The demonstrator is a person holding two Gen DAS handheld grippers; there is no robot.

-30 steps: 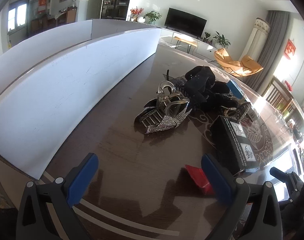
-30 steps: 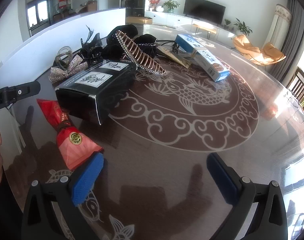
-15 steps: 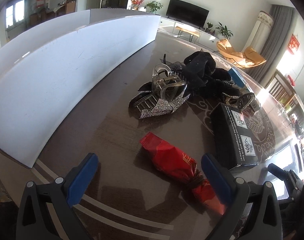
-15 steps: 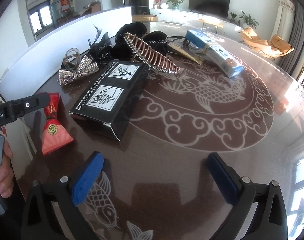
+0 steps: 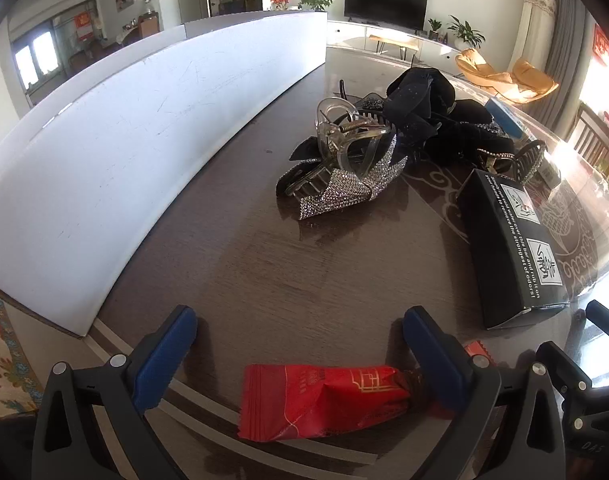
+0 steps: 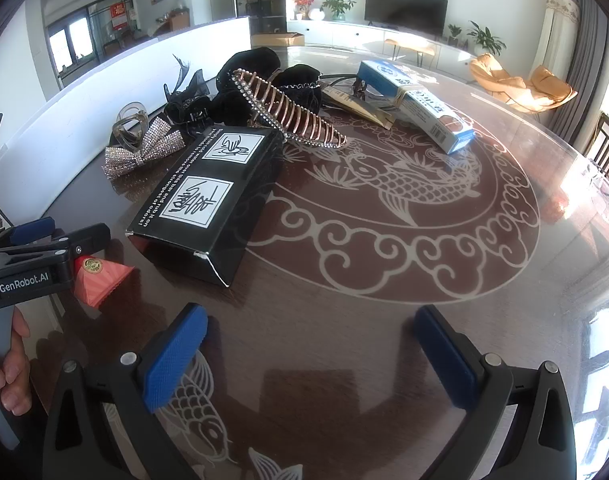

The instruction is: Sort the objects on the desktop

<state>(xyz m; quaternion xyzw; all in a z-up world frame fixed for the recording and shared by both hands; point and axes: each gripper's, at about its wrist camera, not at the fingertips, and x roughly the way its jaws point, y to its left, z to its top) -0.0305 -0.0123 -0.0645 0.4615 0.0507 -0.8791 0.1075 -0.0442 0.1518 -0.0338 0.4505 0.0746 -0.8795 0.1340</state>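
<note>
Left gripper (image 5: 300, 344), jaws wide, hangs over one red candy pack (image 5: 324, 402) at the table (image 5: 264, 280) edge, nothing gripped; right gripper (image 6: 308, 356) wide, empty. Sorting looks barely begun: 1 black box (image 6: 208, 196), 1 blue box (image 6: 416, 104), hair clips (image 5: 344, 168) in a heap, approx. 4–5.

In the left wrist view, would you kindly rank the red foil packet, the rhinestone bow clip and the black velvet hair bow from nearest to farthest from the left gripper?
1. Red foil packet: between the open jaws of the left gripper.
2. Rhinestone bow clip: mid-table, ahead.
3. Black velvet hair bow: behind the clip, slightly right.
</note>
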